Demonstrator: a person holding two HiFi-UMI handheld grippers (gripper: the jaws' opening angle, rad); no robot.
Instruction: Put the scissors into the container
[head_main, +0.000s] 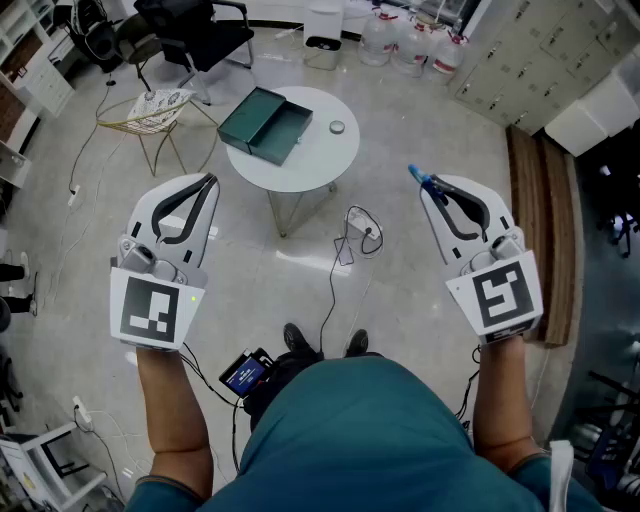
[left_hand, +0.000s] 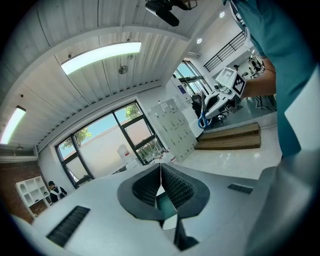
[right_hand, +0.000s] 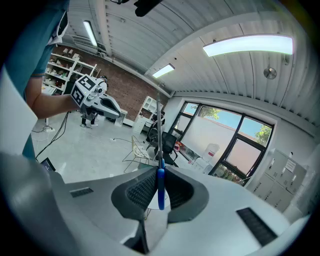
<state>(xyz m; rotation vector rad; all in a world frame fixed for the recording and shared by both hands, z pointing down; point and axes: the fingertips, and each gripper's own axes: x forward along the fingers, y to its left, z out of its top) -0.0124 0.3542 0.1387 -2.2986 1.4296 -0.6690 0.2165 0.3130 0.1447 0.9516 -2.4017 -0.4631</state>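
1. A person in a teal shirt stands on a pale, shiny floor and holds a white two-jaw gripper in each hand, both pointing away from the body.
2. The right gripper (head_main: 425, 187) (right_hand: 159, 172) has its jaws clenched on a pair of blue-handled scissors with metal blades (head_main: 416, 176) (right_hand: 160, 189). In the right gripper view the blue handle sits pinched between the ribbed pads, and the thin blade stands straight up past the tips.
3. The scissors are up in the air in that grip, well apart from the table.
4. The left gripper (head_main: 207, 182) (left_hand: 161, 175) is clenched too, its two pads pressed flat together with nothing between them.
5. Ahead of the person stands a small round white table (head_main: 322, 158).
6. On the table lies a dark green rectangular container, lid open (head_main: 285, 127), towards the table's left side.
7. A small round grey object (head_main: 337, 127) lies just to the right of the container, not touching it.
8. White and black cables (head_main: 355, 232) trail across the floor between the table and the person's feet.
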